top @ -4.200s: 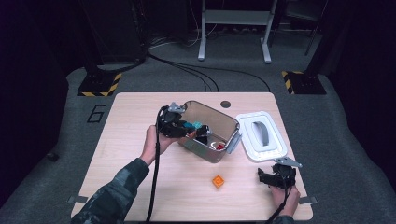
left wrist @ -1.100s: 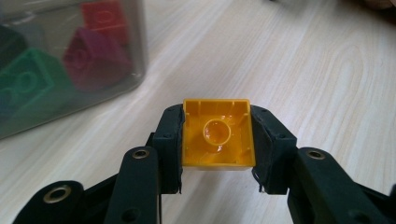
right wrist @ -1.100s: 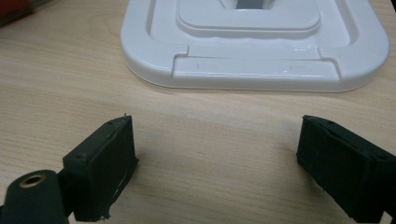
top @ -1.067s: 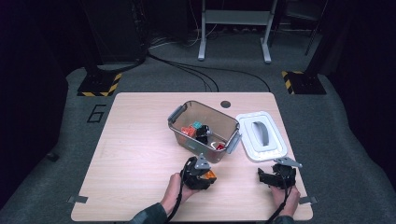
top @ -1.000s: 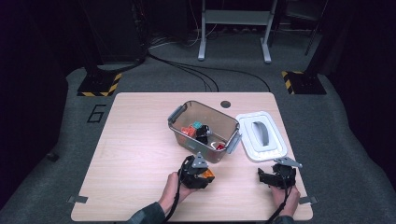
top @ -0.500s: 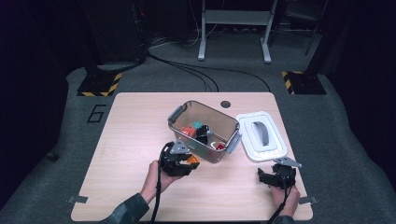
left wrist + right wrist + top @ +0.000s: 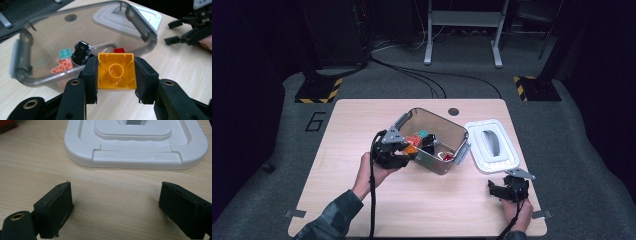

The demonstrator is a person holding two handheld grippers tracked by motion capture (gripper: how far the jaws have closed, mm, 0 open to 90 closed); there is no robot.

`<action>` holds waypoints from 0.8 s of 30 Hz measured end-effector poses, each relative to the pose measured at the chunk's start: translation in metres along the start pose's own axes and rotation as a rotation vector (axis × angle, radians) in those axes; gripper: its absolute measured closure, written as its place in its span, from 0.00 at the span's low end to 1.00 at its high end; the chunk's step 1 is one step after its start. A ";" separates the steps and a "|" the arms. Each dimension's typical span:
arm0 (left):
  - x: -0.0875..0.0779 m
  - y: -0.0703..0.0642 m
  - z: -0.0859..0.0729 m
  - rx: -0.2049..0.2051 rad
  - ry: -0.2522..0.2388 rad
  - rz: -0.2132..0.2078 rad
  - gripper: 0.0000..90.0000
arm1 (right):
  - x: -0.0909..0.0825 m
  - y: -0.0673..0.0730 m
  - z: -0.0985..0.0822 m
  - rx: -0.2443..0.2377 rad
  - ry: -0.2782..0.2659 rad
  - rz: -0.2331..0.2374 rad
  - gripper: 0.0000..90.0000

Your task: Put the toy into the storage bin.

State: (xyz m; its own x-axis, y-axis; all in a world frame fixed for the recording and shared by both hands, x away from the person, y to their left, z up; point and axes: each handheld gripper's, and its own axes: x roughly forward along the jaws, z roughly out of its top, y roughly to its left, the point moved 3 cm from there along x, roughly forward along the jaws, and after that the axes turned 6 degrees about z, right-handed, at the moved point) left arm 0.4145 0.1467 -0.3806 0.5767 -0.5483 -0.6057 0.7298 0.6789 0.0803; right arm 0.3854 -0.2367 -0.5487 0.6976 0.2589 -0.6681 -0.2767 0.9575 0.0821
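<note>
1. The yellow block (image 7: pixel 116 71) is a square plastic building brick seen from its hollow underside, with a round tube in the middle and thin ribs along its upper wall.
2. The left gripper (image 7: pixel 116 75) is clamped on the yellow block: one black pad presses each of its two opposite sides, and the brick fills the gap between them. In the high view the left gripper (image 7: pixel 404 148) sits at the near left wall of the clear bin (image 7: pixel 447 162), held above the table.
3. Beyond the brick, inside the clear bin (image 7: pixel 25 55), lie a teal brick (image 7: pixel 65 53), a salmon brick (image 7: pixel 62 65), a black wheel (image 7: pixel 81 51) and a red brick (image 7: pixel 119 50).
4. To the right of the bin the white lid (image 7: pixel 492 147) lies flat on the table, handle up.
5. Farther right, the right gripper (image 7: pixel 498 190) rests low at the table's near right corner, jaws spread wide with bare wood between them; the white lid (image 7: pixel 135 145) lies just ahead of it.
6. The table (image 7: pixel 352 115) is light wood, standing on grey carpet with a "6" (image 7: pixel 315 121) marked at its left. Black cables (image 7: pixel 422 75), hazard-striped feet (image 7: pixel 314 92) and a grey metal stand (image 7: pixel 464 20) fill the dark room behind.
</note>
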 end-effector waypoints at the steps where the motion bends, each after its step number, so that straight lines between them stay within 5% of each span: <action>1: 0.001 0.005 0.006 -0.010 -0.005 0.007 0.65 | 0.000 0.000 0.000 -0.001 0.000 0.000 0.12; 9: 0.017 0.022 0.025 -0.038 0.007 0.025 0.65 | 0.000 0.000 0.000 -0.003 0.002 0.002 0.12; 24: 0.072 0.018 0.024 -0.056 0.133 0.007 0.65 | 0.000 0.000 0.000 -0.001 0.000 0.001 0.12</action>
State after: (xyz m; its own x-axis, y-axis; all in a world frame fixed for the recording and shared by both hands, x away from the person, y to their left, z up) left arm 0.4781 0.1071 -0.4035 0.5251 -0.4764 -0.7052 0.7020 0.7109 0.0424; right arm 0.3854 -0.2372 -0.5487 0.6973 0.2596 -0.6681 -0.2779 0.9571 0.0820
